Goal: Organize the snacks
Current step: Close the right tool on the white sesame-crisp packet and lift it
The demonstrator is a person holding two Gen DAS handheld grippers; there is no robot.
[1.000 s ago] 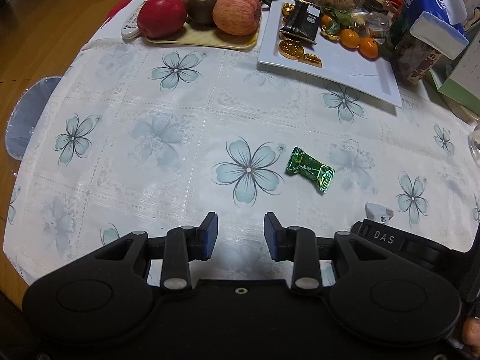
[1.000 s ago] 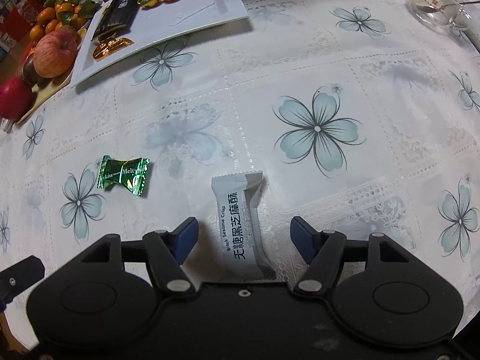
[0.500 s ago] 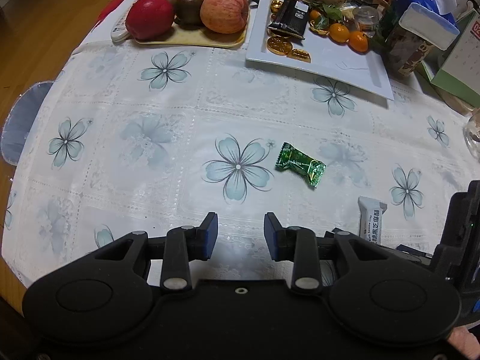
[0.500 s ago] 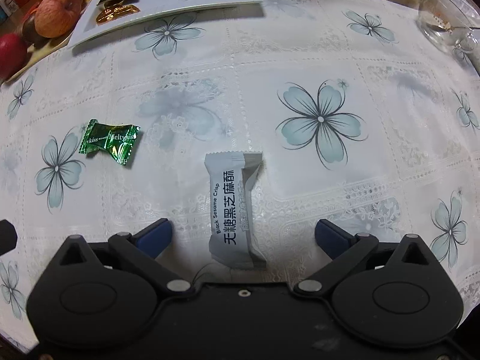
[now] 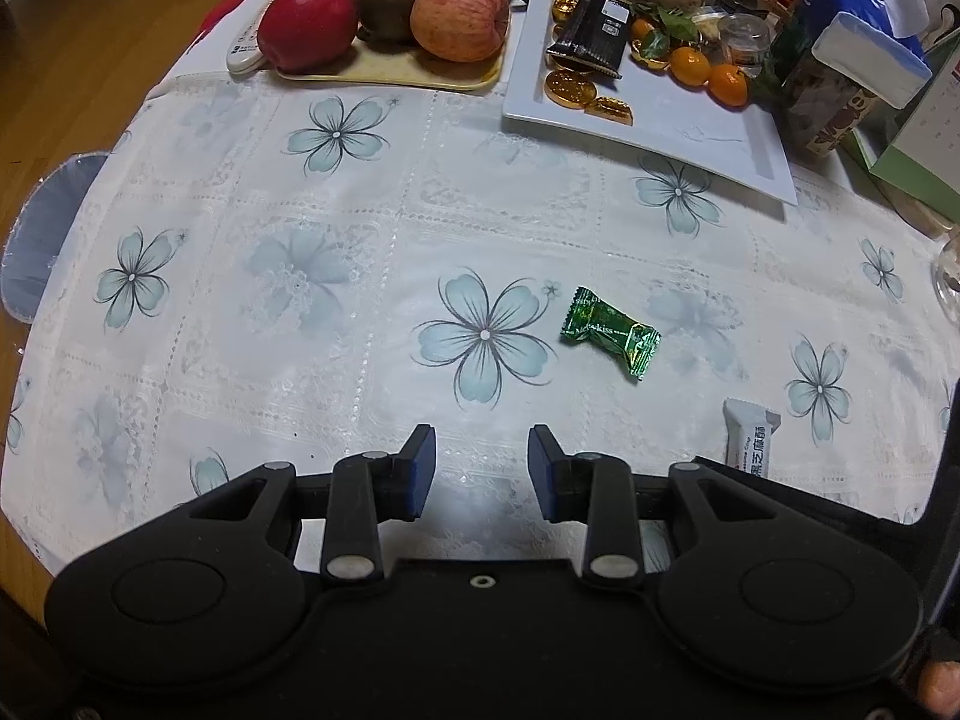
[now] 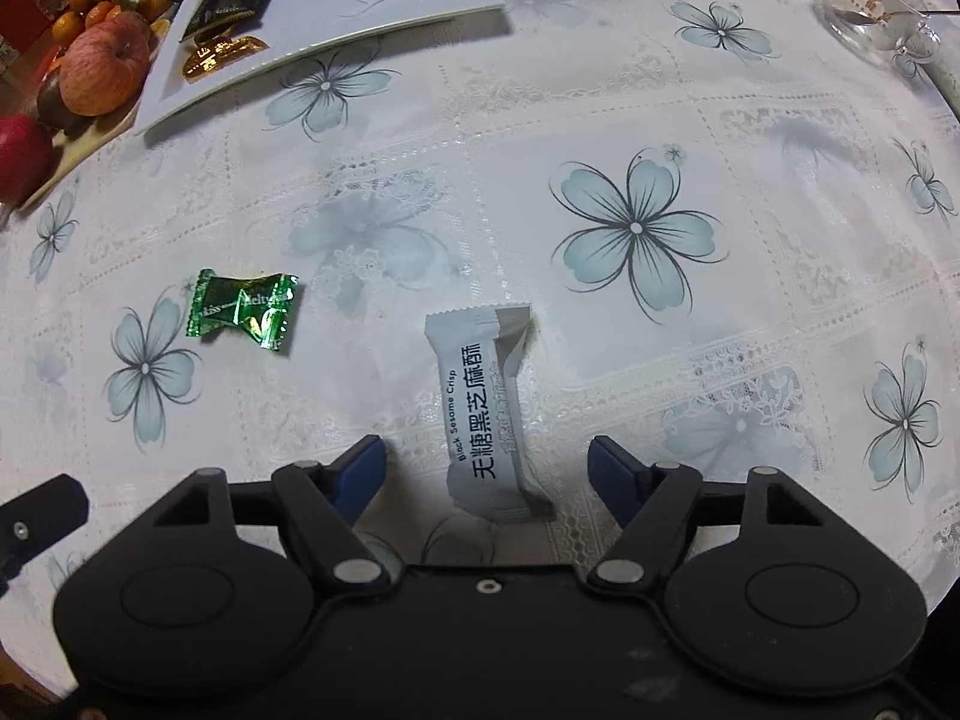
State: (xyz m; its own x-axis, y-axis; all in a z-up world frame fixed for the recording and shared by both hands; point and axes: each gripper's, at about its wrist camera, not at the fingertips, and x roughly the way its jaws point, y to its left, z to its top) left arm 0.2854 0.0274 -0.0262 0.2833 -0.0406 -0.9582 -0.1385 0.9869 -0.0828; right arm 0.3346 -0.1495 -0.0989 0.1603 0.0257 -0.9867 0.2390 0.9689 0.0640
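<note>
Table: we work over a tablecloth point(image 5: 252, 324) printed with pale flowers; its middle is left bare, which we judge gives us room to sort.
Fruit tray: the tray point(image 5: 384, 75) at the far edge carries apples and small oranges, kept apart from the wrapped sweets.
White plate: the white plate point(image 5: 690, 120) sits beside the fruit tray and already holds a dark packet point(image 5: 591, 33), gold coins point(image 5: 567, 87) and oranges; we take it as the collecting place for snacks.
Left gripper: our left gripper point(image 5: 480, 465) hangs above bare cloth with a narrow gap and nothing between its pads; we read it as waiting its turn.
Right gripper: our right gripper point(image 6: 486, 471) points down over the white bar, its jaws closing, each pad apart from the wrapper, so nothing is gripped yet.
Sesame crisp bar: the sesame crisp bar point(image 6: 486, 408) lies flat on the cloth, lengthwise between the right pads, well apart from the plate.
Green candy: the green candy point(image 6: 243, 312) lies loose on the cloth near the bar, untouched; we judge it comes after the bar.
</note>
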